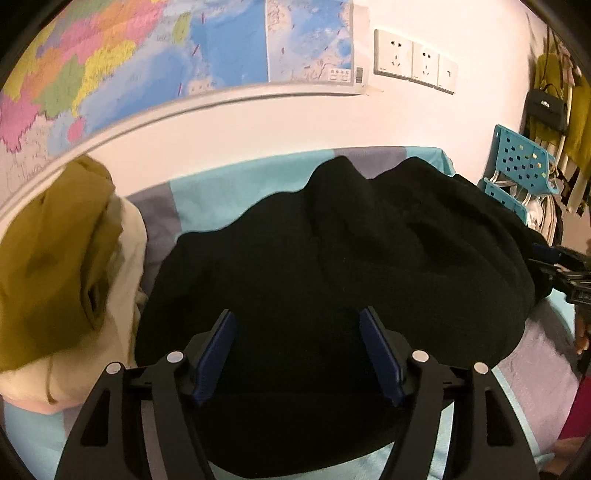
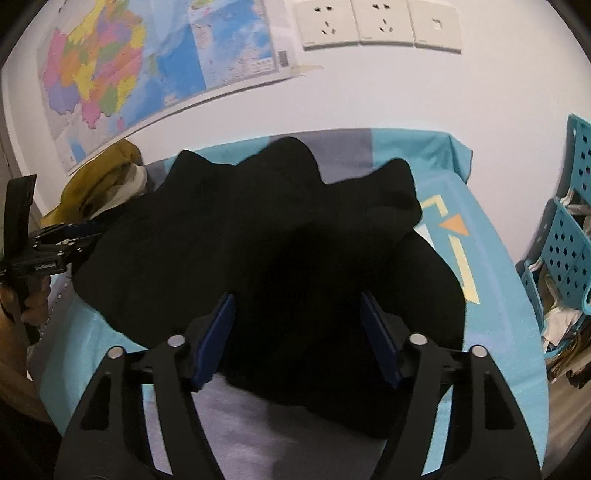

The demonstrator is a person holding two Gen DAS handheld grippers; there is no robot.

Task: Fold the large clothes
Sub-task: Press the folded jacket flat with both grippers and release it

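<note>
A large black garment point(image 1: 332, 258) lies bunched on the turquoise and grey sheet point(image 1: 221, 188); it also shows in the right wrist view point(image 2: 258, 240). My left gripper point(image 1: 298, 317) is open, its blue pads spread above the garment's near part. My right gripper point(image 2: 297, 299) is open too, jaws wide above the garment's near edge. The other gripper appears at the right edge of the left wrist view point(image 1: 565, 266) and at the left edge of the right wrist view point(image 2: 55, 243), beside the garment's sides.
A mustard and cream pile of clothes point(image 1: 62, 266) lies at the left by the wall. A turquoise perforated rack point(image 2: 569, 251) stands at the right of the bed. A map point(image 2: 129, 74) and sockets point(image 2: 376, 22) are on the wall behind.
</note>
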